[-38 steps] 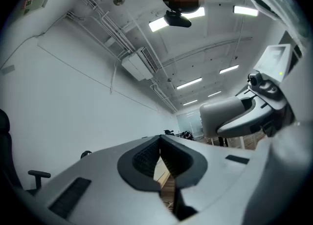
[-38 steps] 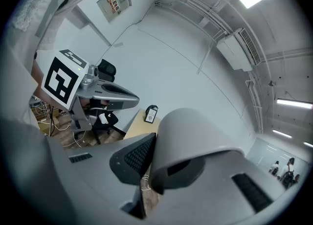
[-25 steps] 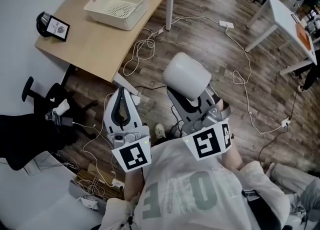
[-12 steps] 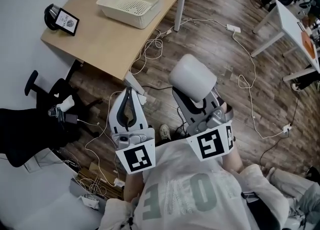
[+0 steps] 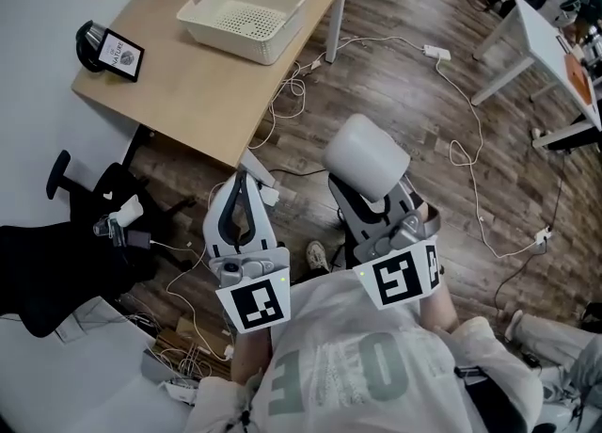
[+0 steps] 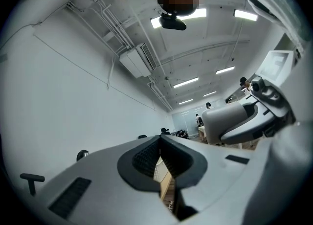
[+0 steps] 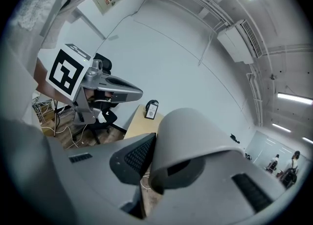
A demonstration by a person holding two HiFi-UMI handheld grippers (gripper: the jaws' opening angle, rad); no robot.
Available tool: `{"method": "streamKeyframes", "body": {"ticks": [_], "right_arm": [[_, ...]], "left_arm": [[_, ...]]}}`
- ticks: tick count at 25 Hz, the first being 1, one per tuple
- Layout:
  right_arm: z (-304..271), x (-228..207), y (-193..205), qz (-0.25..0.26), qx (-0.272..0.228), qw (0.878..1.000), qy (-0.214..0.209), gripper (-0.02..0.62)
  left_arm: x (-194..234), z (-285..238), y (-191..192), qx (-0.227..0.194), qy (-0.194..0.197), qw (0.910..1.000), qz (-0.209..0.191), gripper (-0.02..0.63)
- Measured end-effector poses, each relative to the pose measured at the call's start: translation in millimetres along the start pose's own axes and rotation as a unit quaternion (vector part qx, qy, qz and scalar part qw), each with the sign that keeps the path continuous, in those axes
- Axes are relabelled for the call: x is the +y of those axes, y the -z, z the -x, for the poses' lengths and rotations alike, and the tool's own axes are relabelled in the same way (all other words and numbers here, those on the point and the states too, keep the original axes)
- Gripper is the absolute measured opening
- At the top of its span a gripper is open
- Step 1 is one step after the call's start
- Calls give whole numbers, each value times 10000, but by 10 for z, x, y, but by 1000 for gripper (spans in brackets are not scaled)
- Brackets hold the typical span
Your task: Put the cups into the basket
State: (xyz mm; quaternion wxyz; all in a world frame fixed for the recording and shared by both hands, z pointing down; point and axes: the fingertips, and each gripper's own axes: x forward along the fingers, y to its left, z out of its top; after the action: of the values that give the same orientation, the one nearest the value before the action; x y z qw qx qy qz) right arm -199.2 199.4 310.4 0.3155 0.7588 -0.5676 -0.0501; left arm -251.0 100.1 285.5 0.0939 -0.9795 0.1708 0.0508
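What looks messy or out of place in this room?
Mostly the white cables looping loose across the wooden floor beside the table, a likely tripping hazard. The basket sits upright on the table, and the cup in the right gripper looks intact. Nothing is spilled.

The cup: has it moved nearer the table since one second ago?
No: the cup stays roughly as far below the table leg; only the view shifted.

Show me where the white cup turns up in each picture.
Head view: the cup sits just right of centre, over the floor.
Left gripper view: the cup is right of middle.
Right gripper view: the cup fills the centre, close up.
Shared landmark: the wooden table.
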Motion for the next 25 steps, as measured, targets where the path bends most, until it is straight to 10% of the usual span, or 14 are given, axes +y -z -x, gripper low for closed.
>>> {"method": "streamKeyframes", "body": {"ticks": [25], "right_arm": [[-1432,-2073,966,-35,-385,9969,-689,34]], "left_arm": [[-420,-2539,150,157,-724,9971,-188,9]]}}
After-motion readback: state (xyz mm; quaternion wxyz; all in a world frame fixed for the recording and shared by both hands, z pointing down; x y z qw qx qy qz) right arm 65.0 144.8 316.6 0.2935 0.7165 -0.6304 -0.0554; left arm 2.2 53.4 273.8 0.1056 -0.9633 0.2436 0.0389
